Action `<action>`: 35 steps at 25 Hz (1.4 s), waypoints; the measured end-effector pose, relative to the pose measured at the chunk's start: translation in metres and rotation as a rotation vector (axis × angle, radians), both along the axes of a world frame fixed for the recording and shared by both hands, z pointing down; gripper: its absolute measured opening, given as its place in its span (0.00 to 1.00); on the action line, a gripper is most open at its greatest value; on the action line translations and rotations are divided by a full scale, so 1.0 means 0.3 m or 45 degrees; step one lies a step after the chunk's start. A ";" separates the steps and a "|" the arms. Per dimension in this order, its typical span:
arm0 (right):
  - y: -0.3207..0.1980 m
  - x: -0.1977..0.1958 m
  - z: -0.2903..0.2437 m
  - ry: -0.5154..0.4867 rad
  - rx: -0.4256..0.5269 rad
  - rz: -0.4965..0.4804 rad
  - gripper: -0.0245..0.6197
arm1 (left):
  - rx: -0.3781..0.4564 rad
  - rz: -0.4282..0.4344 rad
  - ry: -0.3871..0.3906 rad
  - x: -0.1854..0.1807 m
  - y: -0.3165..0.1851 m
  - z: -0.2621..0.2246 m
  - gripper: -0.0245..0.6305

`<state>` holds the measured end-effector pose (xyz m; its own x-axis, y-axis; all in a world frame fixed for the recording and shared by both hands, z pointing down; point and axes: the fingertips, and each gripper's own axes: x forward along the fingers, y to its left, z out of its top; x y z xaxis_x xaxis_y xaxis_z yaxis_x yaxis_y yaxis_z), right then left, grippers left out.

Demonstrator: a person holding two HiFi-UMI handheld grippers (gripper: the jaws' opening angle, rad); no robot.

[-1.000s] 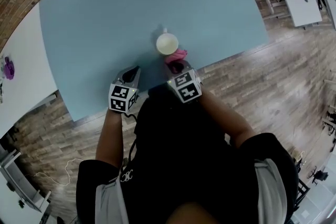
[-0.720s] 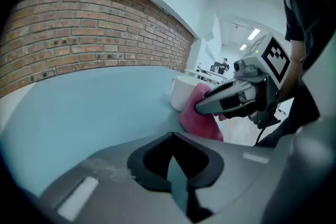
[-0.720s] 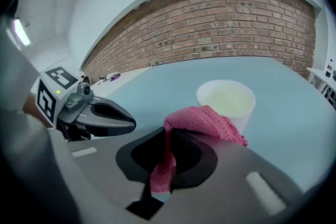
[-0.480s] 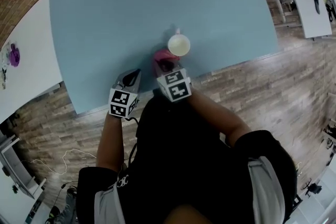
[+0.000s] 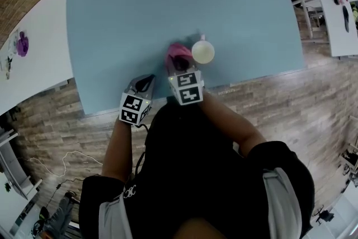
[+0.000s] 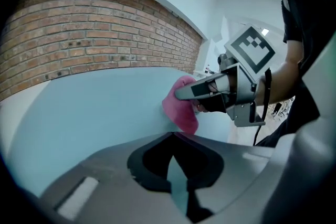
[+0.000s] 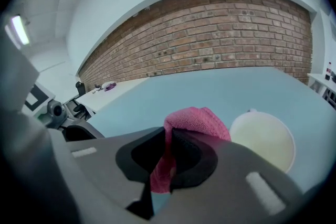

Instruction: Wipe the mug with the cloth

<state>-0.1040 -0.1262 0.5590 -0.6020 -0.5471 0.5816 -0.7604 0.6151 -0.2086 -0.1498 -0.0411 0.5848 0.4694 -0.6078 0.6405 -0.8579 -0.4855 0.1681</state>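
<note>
A cream mug [image 5: 203, 52] stands on the light blue table [image 5: 140, 3], its handle pointing away from me. In the right gripper view the mug [image 7: 262, 140] shows just right of the jaws. My right gripper [image 5: 180, 66] is shut on a pink cloth [image 5: 177, 54], which hangs bunched from its jaws just left of the mug; I cannot tell whether cloth and mug touch. The cloth [image 7: 195, 122] fills the gap between the right jaws. My left gripper [image 5: 145, 84] is shut and empty over the table's near edge. From the left gripper view the cloth [image 6: 181, 106] hangs under the right gripper [image 6: 181, 94].
A white table [image 5: 31, 64] with a purple object [image 5: 22, 44] stands to the left. More white tables [image 5: 335, 14] stand at the right. Wooden floor runs below the blue table's near edge. A brick wall [image 7: 210, 39] lies beyond the table.
My right gripper has carried the pink cloth from the mug's near right side round to its left side. The left gripper has stayed shut near the table edge.
</note>
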 end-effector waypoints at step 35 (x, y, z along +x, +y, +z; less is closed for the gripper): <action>0.209 0.489 -0.087 -0.067 0.160 -0.212 0.10 | 0.219 -0.368 0.153 0.038 -0.121 -0.215 0.05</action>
